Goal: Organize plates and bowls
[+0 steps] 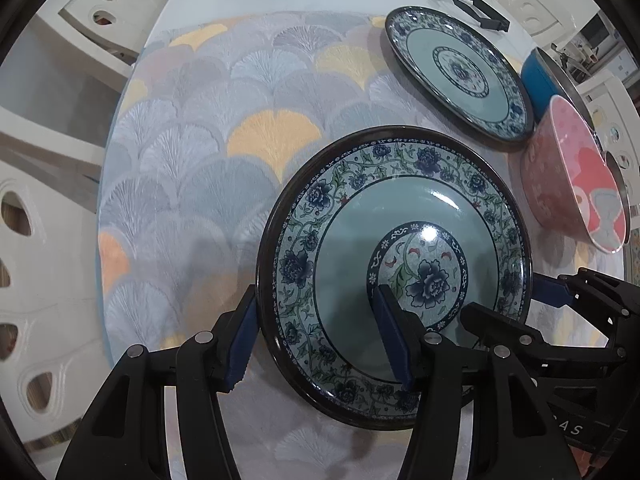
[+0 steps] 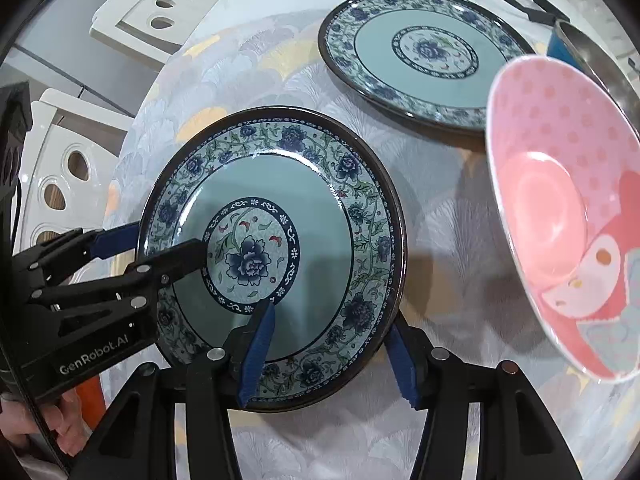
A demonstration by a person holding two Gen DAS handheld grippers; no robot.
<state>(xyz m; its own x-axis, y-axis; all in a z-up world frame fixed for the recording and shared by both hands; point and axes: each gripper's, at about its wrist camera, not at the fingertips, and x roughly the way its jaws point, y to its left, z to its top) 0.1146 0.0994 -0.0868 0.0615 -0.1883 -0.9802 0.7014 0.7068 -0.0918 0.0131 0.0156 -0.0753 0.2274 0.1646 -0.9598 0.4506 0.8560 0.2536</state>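
Together, both hand-held grippers, left [image 1: 320,340] and right [image 2: 332,344], pinch opposite rims of the near floral plate [image 1: 400,216].

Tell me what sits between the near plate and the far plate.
Nothing: only bare patterned tablecloth separates the near plate from the far plate, clearest in the right wrist view.

Near plate [image 2: 280,200] on mat [image 2: 432,216], second plate [image 2: 416,56] behind, bowl [image 2: 560,208] right, perhaps touching it.
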